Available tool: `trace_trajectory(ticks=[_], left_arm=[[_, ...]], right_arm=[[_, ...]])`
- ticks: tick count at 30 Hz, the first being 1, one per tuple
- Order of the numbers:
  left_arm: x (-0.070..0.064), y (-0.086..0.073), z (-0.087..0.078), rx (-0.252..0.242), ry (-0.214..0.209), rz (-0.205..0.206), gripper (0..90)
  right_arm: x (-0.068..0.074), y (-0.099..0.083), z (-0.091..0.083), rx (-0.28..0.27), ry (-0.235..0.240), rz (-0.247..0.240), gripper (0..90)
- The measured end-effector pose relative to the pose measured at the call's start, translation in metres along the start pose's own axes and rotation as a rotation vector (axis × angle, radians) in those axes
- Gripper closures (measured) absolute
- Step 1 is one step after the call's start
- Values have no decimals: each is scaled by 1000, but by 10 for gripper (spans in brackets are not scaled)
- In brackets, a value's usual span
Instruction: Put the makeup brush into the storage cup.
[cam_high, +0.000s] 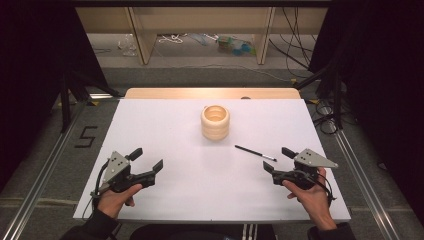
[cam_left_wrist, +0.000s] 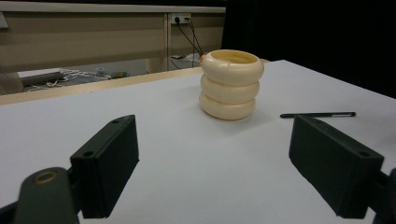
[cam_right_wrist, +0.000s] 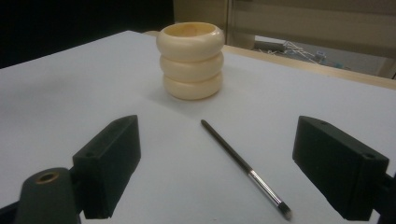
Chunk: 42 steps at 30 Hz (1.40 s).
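A cream holder shaped like three stacked rings stands upright at the middle back of the white table; it also shows as the holder and the holder. A thin black brush lies flat to its front right, seen too as the brush and the brush. My left gripper rests open near the front left, nothing between its jaws. My right gripper is open near the front right, just behind the brush's silver-tipped end.
A wooden strip borders the table's far edge. Beyond it are wooden shelf legs, cables and clutter on the floor. Black stands and metal rails flank the table on both sides.
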<state>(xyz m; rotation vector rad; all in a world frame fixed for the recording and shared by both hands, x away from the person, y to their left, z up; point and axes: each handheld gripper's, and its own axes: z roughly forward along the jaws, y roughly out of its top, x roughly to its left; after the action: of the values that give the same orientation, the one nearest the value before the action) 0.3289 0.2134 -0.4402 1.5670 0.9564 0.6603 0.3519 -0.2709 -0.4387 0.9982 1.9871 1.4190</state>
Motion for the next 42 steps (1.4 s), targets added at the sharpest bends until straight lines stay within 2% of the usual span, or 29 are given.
trace_trajectory(ticks=[2,4,8,14,17,26,28,29,30,31,32,42], left_arm=[[0,0,0,1,0,1,158],[0,0,0,3,1,2,158],[0,0,-1,4,3,2,158],[-1,0,-1,3,6,-1,158],[-1,-1,-1,4,6,1,158],[-1,-1,-1,9,4,10,158],[-1,-1,0,5,0,9,159],[-1,-1,-1,12,6,11,158],[-2,-1,-1,11,5,10,158],[-2,-1,-1,11,5,10,158],[-2,-1,0,12,4,12,159],[-2,-2,0,15,2,13,158]], right_arm=[[0,0,0,9,-3,-1,164],[0,0,1,-8,-1,0,164],[0,1,0,19,0,-1,162],[-1,1,2,25,2,-1,159],[-1,1,3,14,0,-4,159],[-6,11,10,69,35,-14,158],[-8,15,11,116,42,-26,159],[-8,15,13,114,45,-22,159],[-8,17,13,138,46,-28,160],[-8,17,13,138,46,-28,160],[-9,20,17,163,47,-42,162],[-15,37,36,285,84,-68,195]])
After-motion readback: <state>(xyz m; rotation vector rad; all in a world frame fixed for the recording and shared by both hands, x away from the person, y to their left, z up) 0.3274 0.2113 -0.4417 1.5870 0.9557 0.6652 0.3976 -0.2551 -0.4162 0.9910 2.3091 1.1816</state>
